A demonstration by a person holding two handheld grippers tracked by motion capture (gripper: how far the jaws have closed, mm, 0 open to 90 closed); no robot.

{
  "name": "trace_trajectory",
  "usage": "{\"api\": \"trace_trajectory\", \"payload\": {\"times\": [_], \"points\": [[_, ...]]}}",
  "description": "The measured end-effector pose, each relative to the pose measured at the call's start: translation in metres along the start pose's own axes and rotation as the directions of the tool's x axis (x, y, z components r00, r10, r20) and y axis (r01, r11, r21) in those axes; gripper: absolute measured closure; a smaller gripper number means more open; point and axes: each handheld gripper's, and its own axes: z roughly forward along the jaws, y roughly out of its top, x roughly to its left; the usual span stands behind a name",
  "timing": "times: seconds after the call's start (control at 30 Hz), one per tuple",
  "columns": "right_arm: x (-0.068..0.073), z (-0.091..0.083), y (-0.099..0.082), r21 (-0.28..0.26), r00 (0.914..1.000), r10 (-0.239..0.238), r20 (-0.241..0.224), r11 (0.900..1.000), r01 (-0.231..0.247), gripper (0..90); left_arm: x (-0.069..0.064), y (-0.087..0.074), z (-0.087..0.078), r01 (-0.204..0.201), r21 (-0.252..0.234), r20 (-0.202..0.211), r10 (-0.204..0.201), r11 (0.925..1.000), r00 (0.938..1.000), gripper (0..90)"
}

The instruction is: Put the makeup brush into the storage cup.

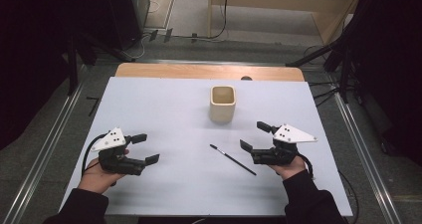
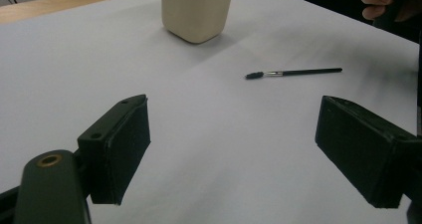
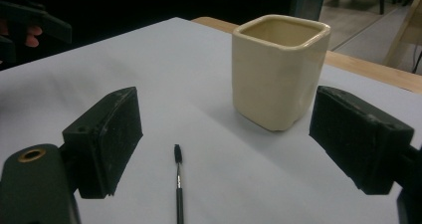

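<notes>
Brush (image 1: 233, 160) lies flat on the white table (image 1: 164, 109), bristle end pointing up-left toward the cup, handle running down-right toward the right gripper (image 1: 253, 137). It sits between cup and right gripper, nearer the gripper, touching neither. Cream square cup (image 1: 222, 103) stands upright, mouth open, well apart from the brush, toward the far side of the table. Right gripper: released, jaws spread wide, nothing between them; in the right gripper view the brush (image 3: 178, 186) runs up the middle between the jaws, cup (image 3: 278, 69) just beyond. Left gripper (image 1: 149, 148): also released and empty, parked at the left, well apart from both things; its view has the brush (image 2: 293, 73) lying crosswise ahead and the cup (image 2: 197, 10) farther off. My read: step in hand is the pick, likely brush into cup, and the right gripper is the one lined up for it. To do it well: drop low so the pads straddle the handle, close across the thin shaft, not along it. Grab mid-handle or slightly toward the tail, keep off the bristles. Shaft is thin and flat on the surface, so the jaw tips need to nearly scrape the table or it will roll out. Close slowly, lift level, then tilt upright over the cup mouth. Left gripper could steady the cup if it looks like tipping.
</notes>
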Motion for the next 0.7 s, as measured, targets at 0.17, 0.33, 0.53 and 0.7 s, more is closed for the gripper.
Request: {"api": "trace_trajectory", "payload": {"times": [0.17, 0.33, 0.53, 0.7], "points": [[0.004, 0.005, 0.001, 0.002, 0.9999, -0.009, -0.012, 1.0000, 0.009, 14.1, 0.000, 0.000, 0.000, 0.000, 0.001, 0.000, 0.000, 1.0000, 1.0000, 14.8], [0.008, 0.011, 0.002, 0.004, 0.9995, -0.013, -0.027, 0.9999, 0.013, 14.2, 0.000, 0.000, 0.000, 0.001, 0.001, 0.001, -0.001, 1.0000, 1.0000, 14.8], [0.013, 0.019, 0.004, -0.021, 0.9969, -0.036, -0.070, 0.9992, 0.034, 14.4, 0.000, 0.000, 0.000, 0.000, -0.001, 0.003, 0.000, 1.0000, 1.0000, 14.8], [0.017, 0.028, 0.005, -0.010, 0.9948, -0.038, -0.094, 0.9992, 0.038, 14.8, 0.000, 0.000, 0.000, 0.002, -0.002, 0.004, -0.002, 1.0000, 1.0000, 14.8]]}}
